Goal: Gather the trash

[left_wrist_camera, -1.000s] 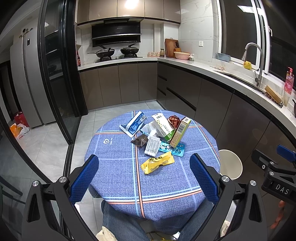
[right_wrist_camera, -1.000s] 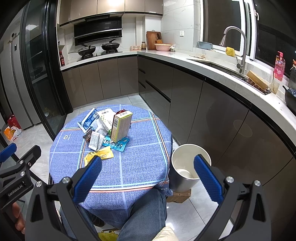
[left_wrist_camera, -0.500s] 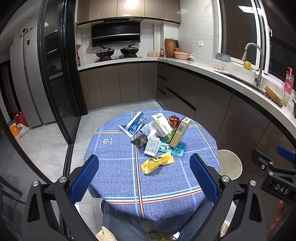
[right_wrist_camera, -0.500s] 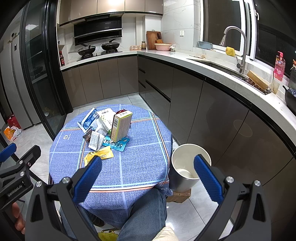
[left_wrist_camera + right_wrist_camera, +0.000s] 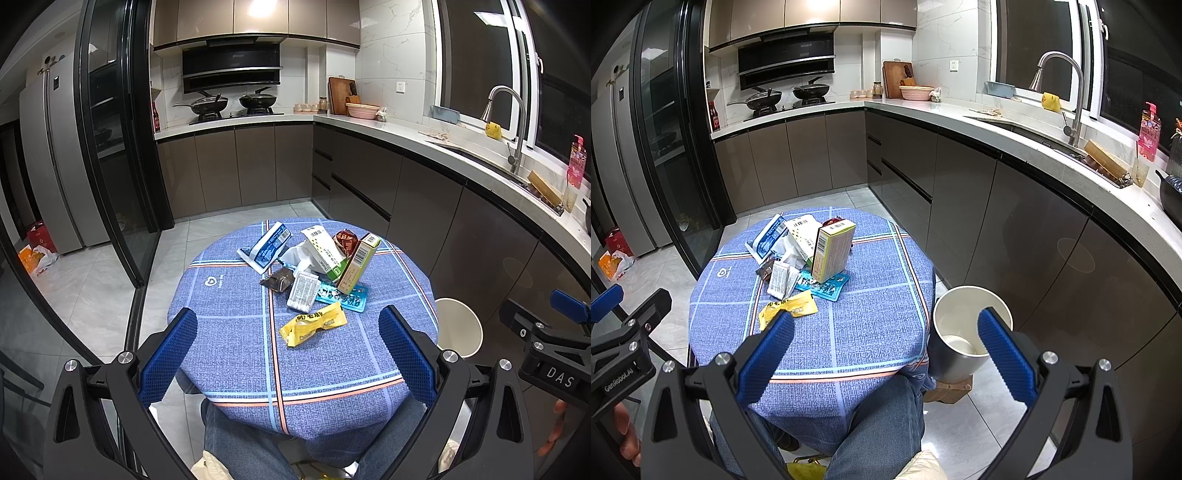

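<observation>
A heap of trash lies on the round table [image 5: 229, 332] with its blue checked cloth: a yellow wrapper [image 5: 314, 323] [image 5: 788, 308] nearest me, a teal blister pack [image 5: 343, 295], a white sachet [image 5: 303, 291], a tilted green-and-yellow carton [image 5: 357, 263] [image 5: 833, 249] and a blue-white pouch [image 5: 267, 247]. To the table's right a steel trash bin [image 5: 960, 332] [image 5: 458, 326] stands on the floor. My left gripper [image 5: 288, 356] hangs open over the near table edge, holding nothing. My right gripper [image 5: 886, 356] is open too, between table edge and bin.
A person's jeans-clad legs [image 5: 879, 417] sit under the near table edge. Dark kitchen cabinets and a counter [image 5: 1015, 125] with a sink curve along the right. A glass sliding door [image 5: 107, 147] and a fridge stand left. Tiled floor surrounds the table.
</observation>
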`<state>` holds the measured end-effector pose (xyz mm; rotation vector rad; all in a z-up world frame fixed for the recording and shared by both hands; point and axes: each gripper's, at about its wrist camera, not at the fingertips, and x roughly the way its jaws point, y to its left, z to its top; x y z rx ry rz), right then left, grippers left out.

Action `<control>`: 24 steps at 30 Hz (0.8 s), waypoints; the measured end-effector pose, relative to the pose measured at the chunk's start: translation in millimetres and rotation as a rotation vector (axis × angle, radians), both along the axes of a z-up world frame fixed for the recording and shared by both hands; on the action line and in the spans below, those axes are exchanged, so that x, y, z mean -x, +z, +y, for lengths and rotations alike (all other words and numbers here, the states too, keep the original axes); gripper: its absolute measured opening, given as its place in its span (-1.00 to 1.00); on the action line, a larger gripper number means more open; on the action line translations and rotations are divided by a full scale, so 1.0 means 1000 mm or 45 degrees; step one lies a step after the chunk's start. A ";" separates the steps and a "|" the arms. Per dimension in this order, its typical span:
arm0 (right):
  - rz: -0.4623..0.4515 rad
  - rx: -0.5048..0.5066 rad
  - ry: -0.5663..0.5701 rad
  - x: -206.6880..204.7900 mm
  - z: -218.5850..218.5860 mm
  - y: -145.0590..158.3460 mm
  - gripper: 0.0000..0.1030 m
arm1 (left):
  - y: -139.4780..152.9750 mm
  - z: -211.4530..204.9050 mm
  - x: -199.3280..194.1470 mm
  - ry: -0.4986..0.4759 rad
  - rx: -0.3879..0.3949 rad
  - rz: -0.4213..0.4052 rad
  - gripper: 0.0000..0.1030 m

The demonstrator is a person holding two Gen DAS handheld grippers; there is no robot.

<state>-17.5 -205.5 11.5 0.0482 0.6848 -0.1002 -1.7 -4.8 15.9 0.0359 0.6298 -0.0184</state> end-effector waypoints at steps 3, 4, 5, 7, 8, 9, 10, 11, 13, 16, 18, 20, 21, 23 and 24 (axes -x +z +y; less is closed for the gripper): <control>0.000 0.000 0.000 0.000 0.000 0.000 0.94 | 0.000 0.000 0.000 -0.001 0.001 0.000 0.84; 0.000 0.001 0.001 0.000 0.000 0.000 0.94 | 0.000 0.000 0.000 -0.001 0.000 0.000 0.84; 0.001 0.001 0.001 0.000 0.000 0.000 0.94 | 0.000 0.000 0.000 -0.001 0.001 0.001 0.84; 0.001 0.000 0.001 0.000 0.000 0.000 0.94 | 0.000 0.000 0.000 0.000 0.001 -0.001 0.84; 0.001 0.000 0.001 0.000 0.000 -0.001 0.94 | 0.000 0.001 0.000 0.001 0.002 -0.001 0.84; 0.002 0.000 0.001 0.000 0.000 -0.001 0.94 | -0.001 0.000 0.000 0.002 0.003 -0.001 0.84; 0.002 0.000 0.001 0.000 0.000 -0.001 0.94 | -0.001 0.000 -0.001 0.002 0.003 0.000 0.84; 0.002 0.000 0.001 0.000 0.000 -0.001 0.94 | -0.001 0.000 -0.001 0.002 0.003 0.000 0.84; 0.003 0.000 0.001 0.000 0.000 -0.001 0.94 | -0.001 -0.001 -0.001 0.002 0.003 0.002 0.84; 0.006 0.000 0.000 -0.001 0.002 -0.004 0.94 | -0.004 -0.002 -0.001 0.001 0.002 0.002 0.84; 0.007 0.000 0.001 -0.001 0.002 -0.004 0.94 | -0.004 -0.002 -0.001 0.000 0.003 0.002 0.84; 0.007 0.000 0.000 -0.001 0.002 -0.004 0.94 | -0.004 -0.002 -0.001 0.001 0.004 0.002 0.84; 0.007 -0.001 0.000 -0.002 0.002 -0.004 0.94 | -0.005 -0.002 -0.001 0.001 0.004 0.003 0.84; 0.009 0.000 0.000 -0.002 0.002 -0.004 0.94 | -0.005 -0.002 -0.001 0.001 0.006 0.004 0.84; 0.011 0.000 0.001 -0.002 0.003 -0.004 0.94 | -0.005 -0.003 -0.001 0.000 0.006 0.004 0.84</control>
